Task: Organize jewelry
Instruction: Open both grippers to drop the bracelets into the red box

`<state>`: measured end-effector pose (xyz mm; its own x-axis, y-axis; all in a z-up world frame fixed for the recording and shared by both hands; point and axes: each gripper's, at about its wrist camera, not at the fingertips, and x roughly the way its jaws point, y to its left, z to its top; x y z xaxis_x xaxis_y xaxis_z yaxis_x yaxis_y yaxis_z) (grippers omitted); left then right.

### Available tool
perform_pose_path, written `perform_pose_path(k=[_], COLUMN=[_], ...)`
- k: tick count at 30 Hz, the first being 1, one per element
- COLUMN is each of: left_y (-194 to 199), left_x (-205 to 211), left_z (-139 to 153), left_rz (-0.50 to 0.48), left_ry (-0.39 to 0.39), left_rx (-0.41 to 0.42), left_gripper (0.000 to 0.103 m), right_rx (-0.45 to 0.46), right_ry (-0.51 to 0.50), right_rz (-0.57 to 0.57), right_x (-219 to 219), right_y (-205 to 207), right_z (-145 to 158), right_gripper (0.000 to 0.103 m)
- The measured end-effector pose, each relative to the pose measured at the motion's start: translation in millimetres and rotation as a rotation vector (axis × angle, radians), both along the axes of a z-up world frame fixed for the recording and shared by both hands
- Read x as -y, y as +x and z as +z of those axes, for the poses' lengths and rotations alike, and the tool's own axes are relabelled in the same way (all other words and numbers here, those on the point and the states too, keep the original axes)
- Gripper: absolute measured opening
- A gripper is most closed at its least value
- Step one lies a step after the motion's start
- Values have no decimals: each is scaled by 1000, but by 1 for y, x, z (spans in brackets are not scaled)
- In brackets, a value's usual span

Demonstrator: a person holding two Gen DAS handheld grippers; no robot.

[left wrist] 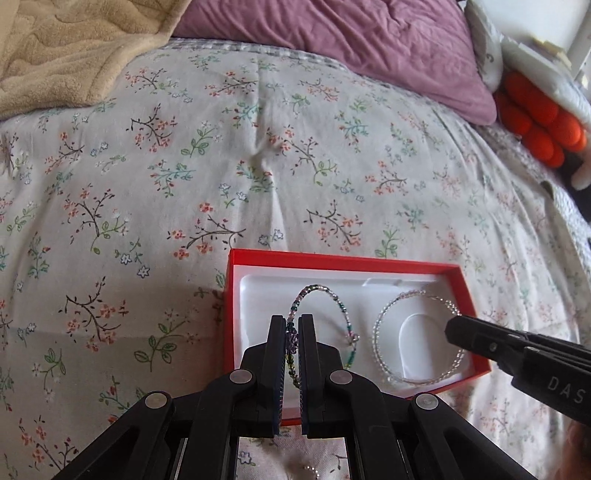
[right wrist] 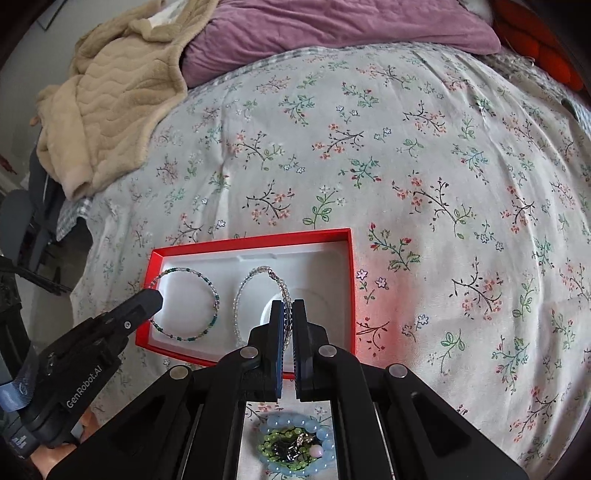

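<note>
An open red box [left wrist: 332,260] with a white insert lies on the floral bedsheet. My left gripper [left wrist: 293,321] is shut on a bracelet of green, pink and teal beads [left wrist: 325,291], whose loop sits over the left half of the insert. In the right wrist view my right gripper [right wrist: 287,306] is shut on a clear bead bracelet [right wrist: 240,291] over the right half of the red box [right wrist: 258,238]. Each gripper also shows in the other's view: the right gripper [left wrist: 452,326] at the clear bracelet [left wrist: 384,314], the left gripper [right wrist: 155,295] at the coloured bracelet [right wrist: 216,299].
A pile of pale blue and green bead bracelets [right wrist: 295,439] lies on the sheet just below the right gripper. A beige blanket [right wrist: 110,92] and a purple pillow [right wrist: 332,29] lie at the far side of the bed. An orange plush thing [left wrist: 535,118] sits far right.
</note>
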<state>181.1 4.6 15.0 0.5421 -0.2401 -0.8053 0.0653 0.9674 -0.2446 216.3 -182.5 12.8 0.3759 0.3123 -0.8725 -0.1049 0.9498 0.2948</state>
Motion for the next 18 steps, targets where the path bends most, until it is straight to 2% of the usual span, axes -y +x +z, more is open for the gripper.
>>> perform_pose_path(k=[6,9,10,13,14,16,17,18], left_y=[-3,-8,-11,-21,-25,-33,-39,-43], left_x=[3,3,2,-1,-3,-6,-7,-8], left_z=[4,7,9,18,22,28,30,31], left_rz=[-2,-12,-13,-10,-8,-4,-2,2], left_ry=[59,80,83,89,87,88,91,96], left_rx=[21,17,20,33,37,45,49,48], left_gripper=[2,19,26,38,40,53,55,62], right_rx=[23,36,39,55,61,67,69,70], right_ry=[-44,-48,-47,-53,-55,-64,-70,-77], right_rz=[14,30,32,32,33,37,40,42], right_x=[-1,-1,1,4,6,8,9,10], right_y=[-4,-6,-8,-17,-20,-27,-31,-35], right_z=[6,13,15,23,26,31,33,34], right_gripper=[6,7,13,39,42,42,42,43])
